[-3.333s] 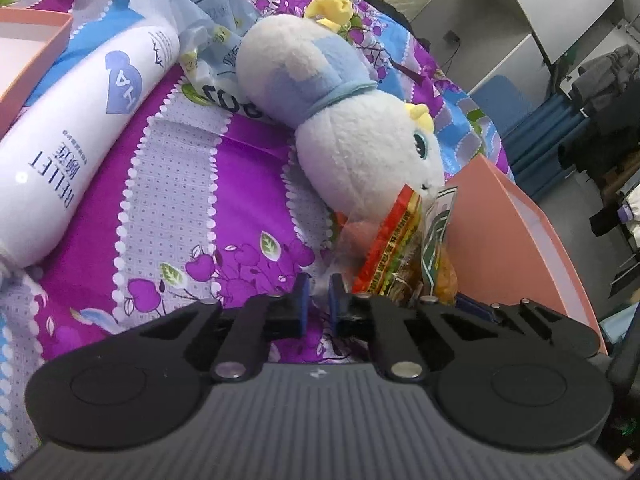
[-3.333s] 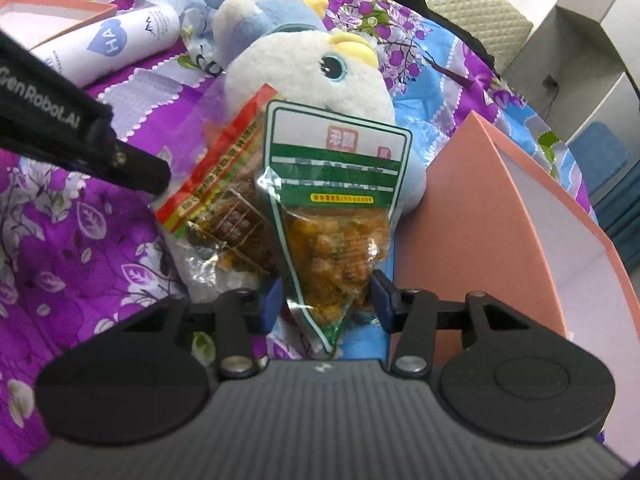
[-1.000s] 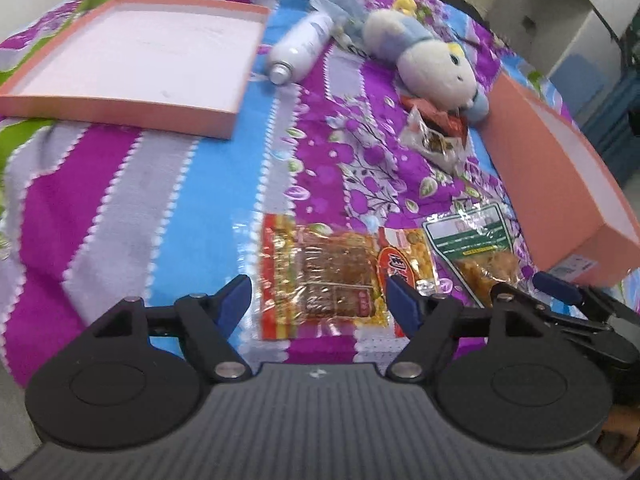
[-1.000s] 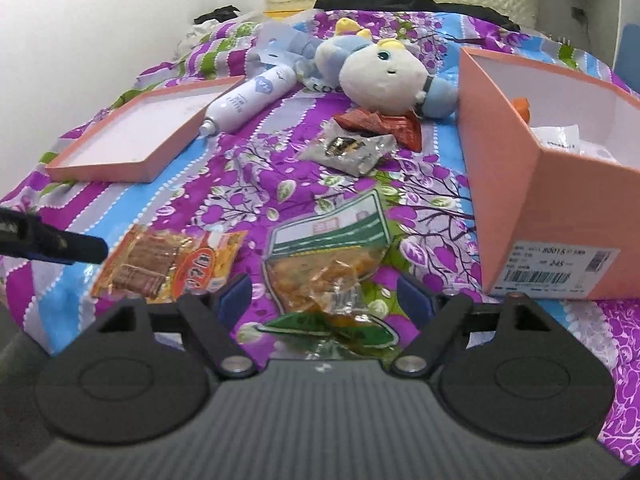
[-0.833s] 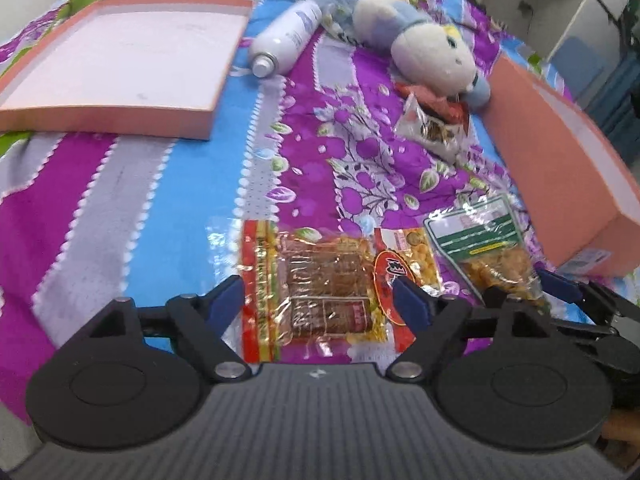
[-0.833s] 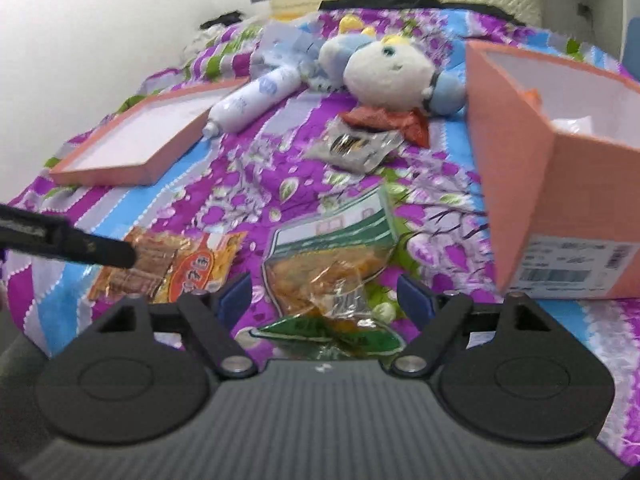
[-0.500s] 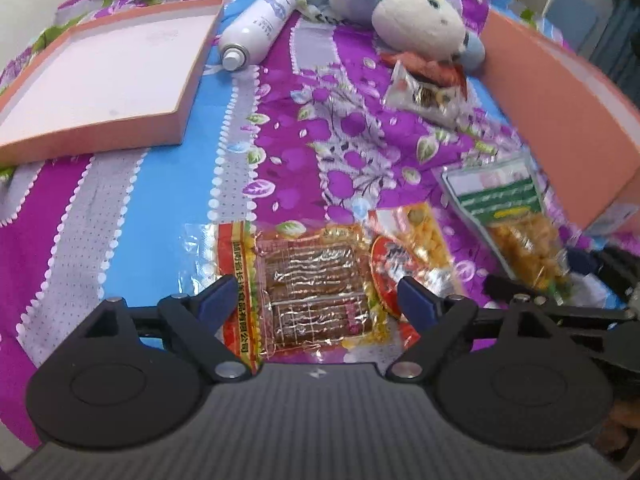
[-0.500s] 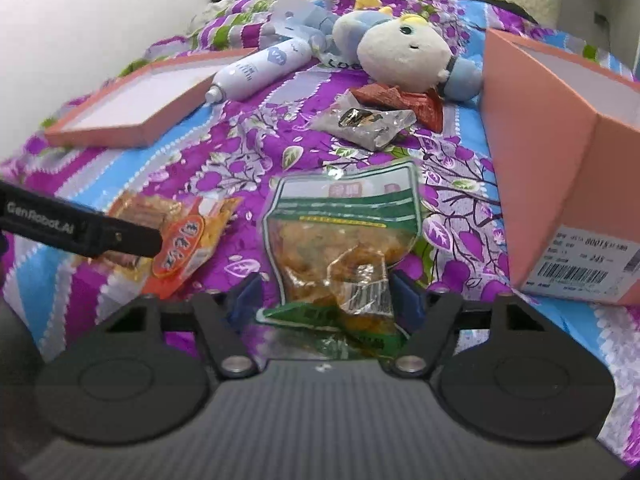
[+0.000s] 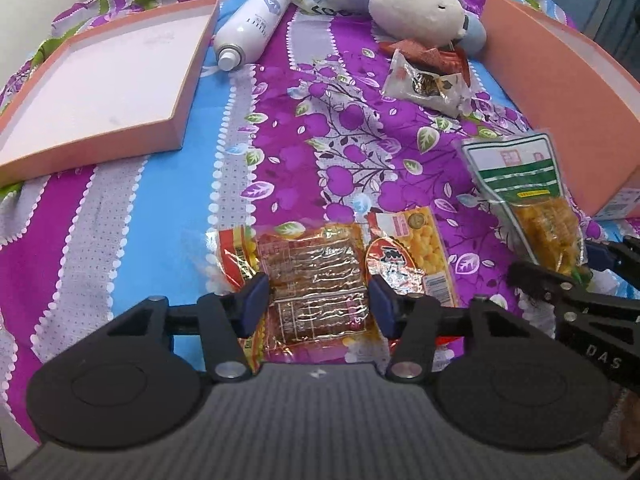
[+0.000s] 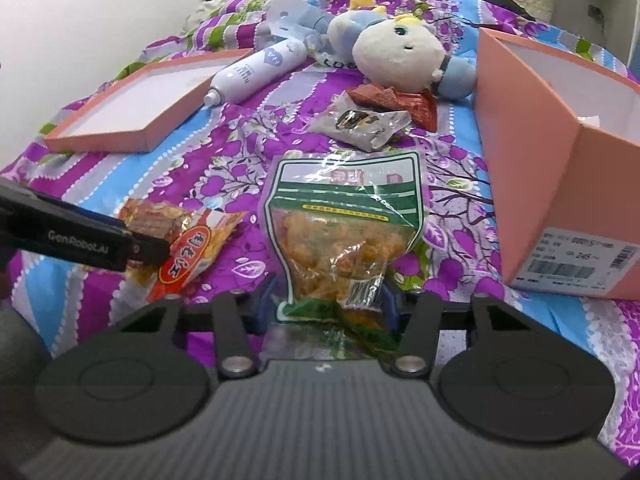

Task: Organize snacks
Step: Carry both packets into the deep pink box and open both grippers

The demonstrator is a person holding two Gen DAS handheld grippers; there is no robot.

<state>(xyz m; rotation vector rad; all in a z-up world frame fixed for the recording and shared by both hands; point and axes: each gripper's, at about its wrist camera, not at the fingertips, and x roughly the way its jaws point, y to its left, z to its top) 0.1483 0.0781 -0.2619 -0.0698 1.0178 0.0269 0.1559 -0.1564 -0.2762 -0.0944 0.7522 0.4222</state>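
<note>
A red and yellow snack pack point(image 9: 320, 280) lies flat on the purple bedspread, and my left gripper point(image 9: 318, 304) is open around its near end. It also shows in the right wrist view point(image 10: 184, 240). A green and white snack bag point(image 10: 344, 224) lies beside it, and my right gripper point(image 10: 326, 300) is open around its lower end. That bag also shows in the left wrist view point(image 9: 528, 200). A clear snack packet point(image 10: 360, 124) and a red wrapper point(image 10: 396, 100) lie by the plush toy. The pink box point(image 10: 532, 168) stands open at the right.
A pink box lid point(image 9: 100, 80) lies at the left. A white spray bottle point(image 9: 252, 24) and a white plush toy point(image 9: 404, 0) lie at the back. The box holds some white items point(image 10: 588, 120). The bed's near edge is close below the grippers.
Both grippers have moved forward and down onto their packs, with the jaws narrower around them than half a second ago. The packs have not visibly moved on the bed in the last second.
</note>
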